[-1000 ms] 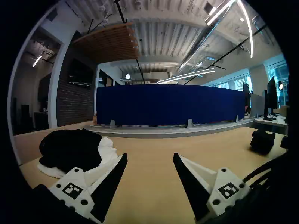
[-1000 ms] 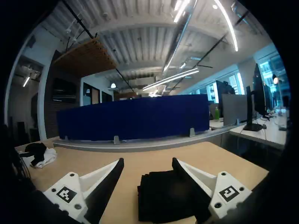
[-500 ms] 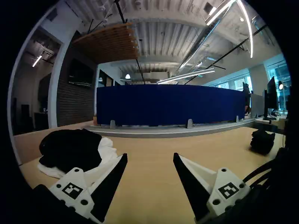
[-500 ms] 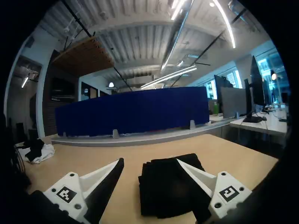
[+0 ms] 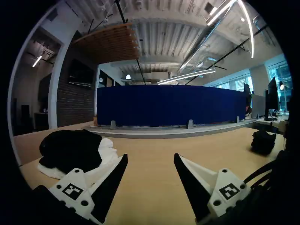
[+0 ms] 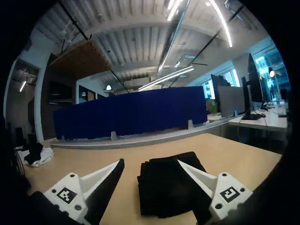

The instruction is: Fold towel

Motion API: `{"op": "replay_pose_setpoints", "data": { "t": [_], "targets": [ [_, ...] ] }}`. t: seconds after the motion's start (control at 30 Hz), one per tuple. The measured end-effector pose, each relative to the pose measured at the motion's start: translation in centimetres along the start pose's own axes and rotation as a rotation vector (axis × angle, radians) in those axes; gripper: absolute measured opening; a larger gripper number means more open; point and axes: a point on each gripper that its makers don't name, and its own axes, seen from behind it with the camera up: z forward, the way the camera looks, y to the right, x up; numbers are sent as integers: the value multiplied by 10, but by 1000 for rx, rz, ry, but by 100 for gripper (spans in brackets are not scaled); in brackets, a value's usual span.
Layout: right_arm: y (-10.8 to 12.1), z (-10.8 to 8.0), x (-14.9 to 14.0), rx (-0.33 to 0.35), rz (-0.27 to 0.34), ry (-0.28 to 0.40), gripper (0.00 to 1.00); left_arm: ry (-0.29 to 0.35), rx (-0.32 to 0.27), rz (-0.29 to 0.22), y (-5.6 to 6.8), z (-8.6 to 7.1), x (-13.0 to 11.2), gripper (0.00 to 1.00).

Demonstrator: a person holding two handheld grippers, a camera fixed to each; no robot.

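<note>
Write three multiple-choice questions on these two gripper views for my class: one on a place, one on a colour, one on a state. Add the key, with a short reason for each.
1. Where is the folded black towel?
A. On the wooden table, just ahead of the right gripper
B. Hanging from the ceiling
C. On a monitor

2. What colour is the desk partition?
A. Red
B. Blue
C. Green

3. How is the left gripper?
A. Shut on a towel
B. Open, holding nothing
C. Shut on a cable

Key:
1 A, it lies flat on the tabletop between the spread fingers.
2 B, the long panel behind the table is deep blue.
3 B, bare tabletop shows between its parted fingers.
</note>
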Motion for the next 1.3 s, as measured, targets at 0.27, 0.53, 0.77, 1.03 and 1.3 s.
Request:
{"op": "replay_pose_setpoints", "data": {
  "t": [0.27, 0.53, 0.77, 1.03, 1.3],
  "targets": [
    [-2, 1, -1, 10, -49, -1, 100, 0, 0, 0, 0, 0, 0, 91],
    [-5, 2, -4, 18, -59, -2, 100, 0, 0, 0, 0, 0, 0, 91],
    [-7, 4, -7, 14, -99, -4, 100, 0, 0, 0, 0, 0, 0, 91],
    [-9, 4, -9, 12, -122, -5, 99, 0, 0, 0, 0, -1, -1, 91],
    [-9, 4, -8, 12, -124, -5, 99, 0, 0, 0, 0, 0, 0, 91]
  ]
}}
